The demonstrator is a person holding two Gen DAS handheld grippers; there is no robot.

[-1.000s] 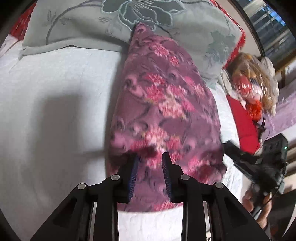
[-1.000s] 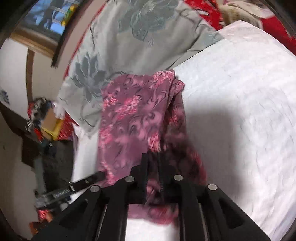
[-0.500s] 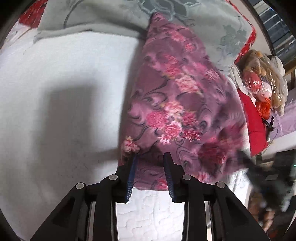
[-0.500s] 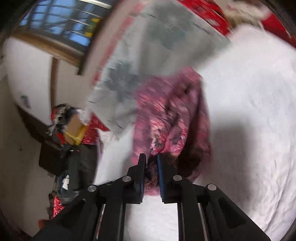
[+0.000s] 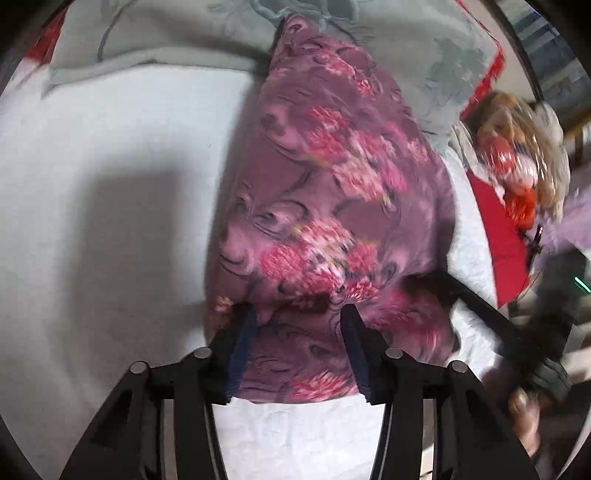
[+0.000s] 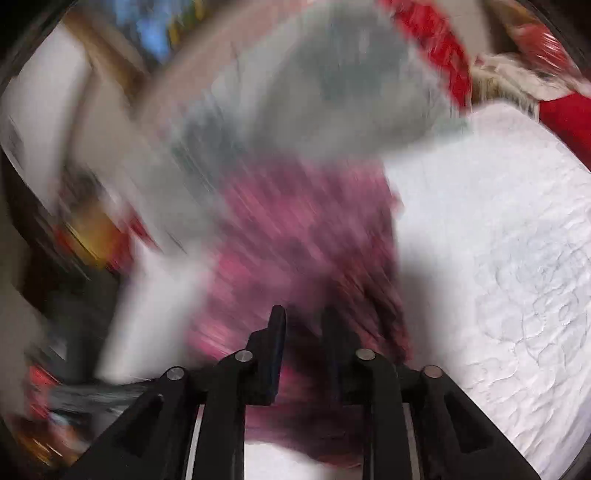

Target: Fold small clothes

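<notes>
Left tool [image 5: 297, 317] was spread wide, released, garment [image 5: 332, 192] edge lying between its fingers on the bed [image 5: 110, 184] (likely just let go); right tool [image 6: 301, 325] too blurred to tell

To your left, the white quilted bedspread [image 5: 92, 206] lies bare and flat, giving a gripper open passage. The purple floral garment [image 5: 325, 206] fills the middle. At the far side, the grey-green floral pillow [image 5: 177, 33] closes the way. On the right, the red cushion [image 5: 495, 229] and crinkled clear plastic bag [image 5: 524, 147] crowd the bed's edge, with the right gripper's black body [image 5: 491, 314] just beside the garment. The near strip of bedspread is bare.
</notes>
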